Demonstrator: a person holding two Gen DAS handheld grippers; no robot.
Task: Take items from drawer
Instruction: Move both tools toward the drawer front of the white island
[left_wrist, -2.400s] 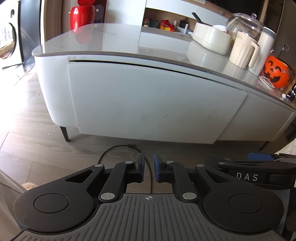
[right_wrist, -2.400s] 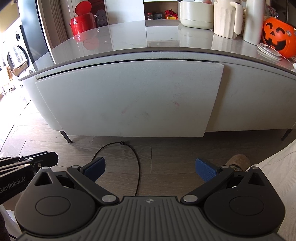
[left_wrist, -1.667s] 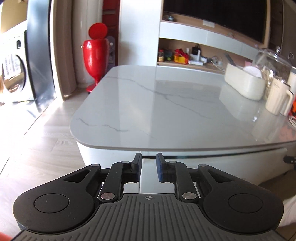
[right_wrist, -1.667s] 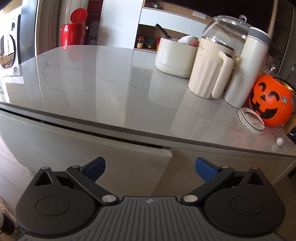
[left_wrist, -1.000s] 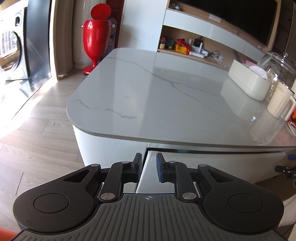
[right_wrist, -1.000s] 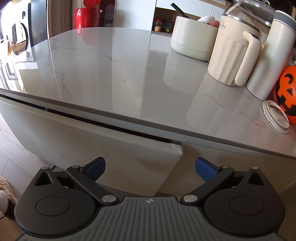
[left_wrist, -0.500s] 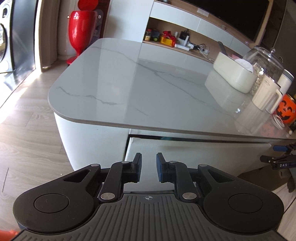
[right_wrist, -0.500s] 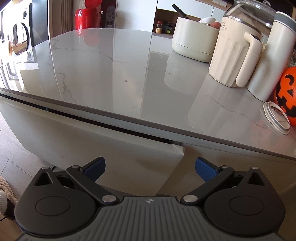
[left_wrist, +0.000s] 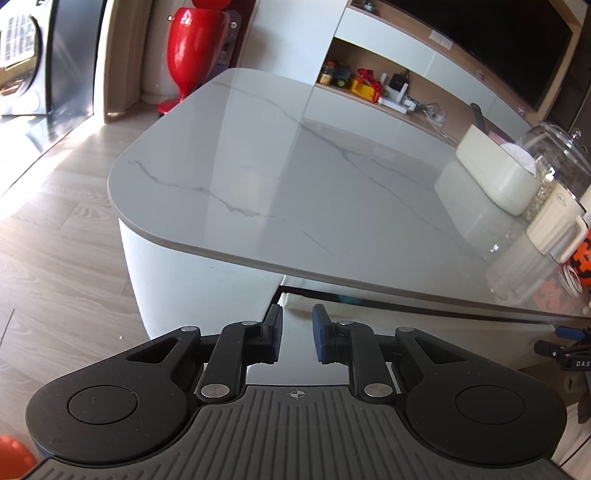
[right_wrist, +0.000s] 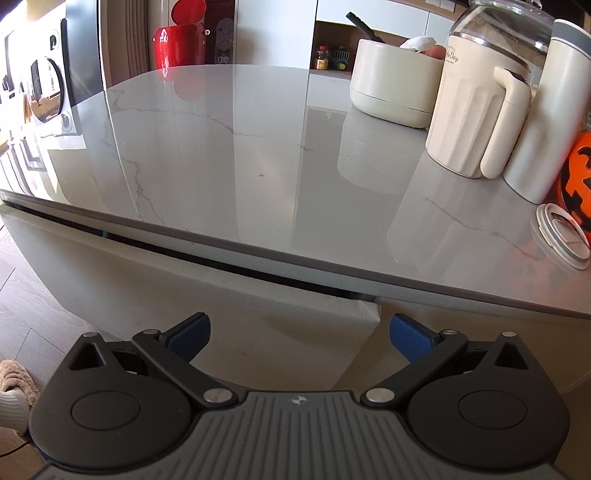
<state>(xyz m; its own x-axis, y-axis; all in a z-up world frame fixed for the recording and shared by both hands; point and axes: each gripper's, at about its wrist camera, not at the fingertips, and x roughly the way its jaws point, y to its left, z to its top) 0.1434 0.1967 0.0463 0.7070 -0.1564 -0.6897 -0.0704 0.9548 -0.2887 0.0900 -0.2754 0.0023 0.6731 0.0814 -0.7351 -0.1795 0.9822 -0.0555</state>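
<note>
The white drawer front (left_wrist: 406, 328) sits under the grey marble countertop (left_wrist: 332, 184), with a thin dark gap along its top edge. Its contents are hidden. My left gripper (left_wrist: 297, 338) hovers just in front of the drawer's top left corner, fingers almost together with nothing between them. In the right wrist view the same drawer front (right_wrist: 258, 314) ends at a corner on the right. My right gripper (right_wrist: 301, 330) stands open in front of that end, empty and a little below the countertop (right_wrist: 258, 147) edge.
On the right of the countertop stand a cream tub (right_wrist: 391, 88), a cream jug (right_wrist: 476, 122), a tall white flask (right_wrist: 550, 110), an orange pumpkin bucket (right_wrist: 578, 173) and a round lid (right_wrist: 563, 229). A red bin (left_wrist: 188, 51) stands on the wood floor beyond.
My left gripper rose from floor level to the countertop edge and slid left to the drawer's left corner. The right gripper rose too, then edged slightly closer. Neither changed its opening.
</note>
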